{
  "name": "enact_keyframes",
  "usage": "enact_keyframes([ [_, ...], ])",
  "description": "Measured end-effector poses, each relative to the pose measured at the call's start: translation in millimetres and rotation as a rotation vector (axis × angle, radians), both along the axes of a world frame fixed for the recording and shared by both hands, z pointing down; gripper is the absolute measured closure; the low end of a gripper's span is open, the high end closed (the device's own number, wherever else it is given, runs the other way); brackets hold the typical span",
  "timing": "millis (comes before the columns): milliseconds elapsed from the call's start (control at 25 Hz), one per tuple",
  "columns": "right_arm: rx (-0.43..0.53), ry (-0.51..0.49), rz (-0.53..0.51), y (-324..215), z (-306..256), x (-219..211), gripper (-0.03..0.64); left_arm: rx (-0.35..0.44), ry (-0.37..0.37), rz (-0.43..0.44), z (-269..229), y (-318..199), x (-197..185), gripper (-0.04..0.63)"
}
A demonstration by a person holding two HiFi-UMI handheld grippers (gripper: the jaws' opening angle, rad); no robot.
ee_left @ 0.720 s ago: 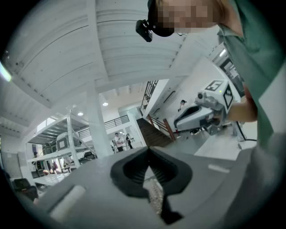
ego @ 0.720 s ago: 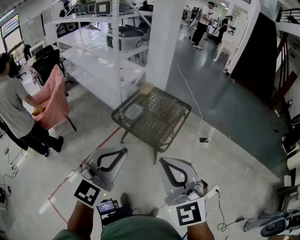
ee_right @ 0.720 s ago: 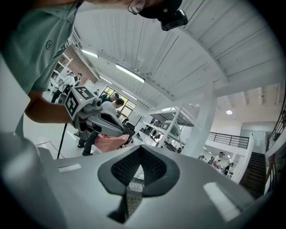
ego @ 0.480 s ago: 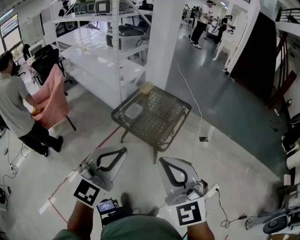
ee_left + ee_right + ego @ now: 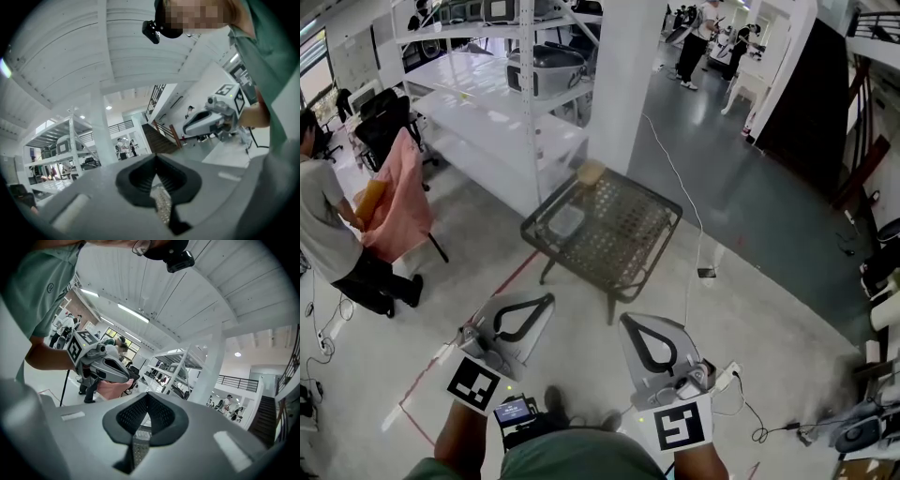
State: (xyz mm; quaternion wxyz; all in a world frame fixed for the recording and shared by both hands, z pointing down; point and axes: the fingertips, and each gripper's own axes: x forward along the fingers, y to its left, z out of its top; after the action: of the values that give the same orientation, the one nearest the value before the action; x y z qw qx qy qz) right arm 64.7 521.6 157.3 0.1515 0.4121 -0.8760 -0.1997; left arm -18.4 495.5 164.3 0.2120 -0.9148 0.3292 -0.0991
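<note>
My left gripper (image 5: 547, 301) and right gripper (image 5: 630, 325) are held low and close to my body, above the grey floor. Both are shut with nothing between the black pads. Their cameras look up toward the ceiling. In the left gripper view the jaws (image 5: 156, 158) meet at the tip, and the right gripper (image 5: 213, 117) shows beside them. In the right gripper view the jaws (image 5: 147, 396) are likewise closed, with the left gripper (image 5: 101, 364) to the side. Ahead stands a dark wire-mesh table (image 5: 623, 234) carrying a clear tray (image 5: 566, 221) and a tan object (image 5: 591, 172).
A white shelving rack (image 5: 502, 103) and a white pillar (image 5: 628, 75) stand behind the table. At the left a person (image 5: 328, 234) handles a pink cloth (image 5: 398, 202). A cable (image 5: 698, 244) and a power strip (image 5: 727, 375) lie on the floor at the right. Red tape (image 5: 459, 333) crosses the floor.
The head view has shifted slightly. The person at the left has moved a little toward the edge. Both grippers stay shut in the same place.
</note>
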Motion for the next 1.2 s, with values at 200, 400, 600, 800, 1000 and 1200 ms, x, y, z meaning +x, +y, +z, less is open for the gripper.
enact_keyframes([
  [200, -0.003, -0.039, 0.026, -23.9, -1.9, -14.7, 0.609, -0.007, -0.003, 0.017, 1.8, -25.8, -16.1, 0.594],
  [400, 0.005, -0.043, 0.071, -52.9, -3.0, -34.7, 0.609, -0.004, -0.011, 0.048, 2.0, -55.5, -38.0, 0.594],
  [600, 0.008, -0.051, 0.107, -74.4, -4.7, -51.3, 0.609, 0.009, -0.002, 0.073, -0.7, -80.0, -55.3, 0.594],
  [800, 0.002, -0.031, 0.116, -92.7, -6.3, -69.5, 0.609, 0.006, 0.014, 0.08, -1.6, -100.7, -72.7, 0.594],
  [1000, -0.014, -0.011, 0.106, -114.3, 0.9, -77.4, 0.609, -0.007, 0.024, 0.075, 4.9, -119.4, -79.5, 0.594],
  [1200, -0.031, -0.029, 0.078, -139.1, 11.7, -69.6, 0.609, -0.022, 0.016, 0.05, 16.4, -139.1, -71.1, 0.594],
])
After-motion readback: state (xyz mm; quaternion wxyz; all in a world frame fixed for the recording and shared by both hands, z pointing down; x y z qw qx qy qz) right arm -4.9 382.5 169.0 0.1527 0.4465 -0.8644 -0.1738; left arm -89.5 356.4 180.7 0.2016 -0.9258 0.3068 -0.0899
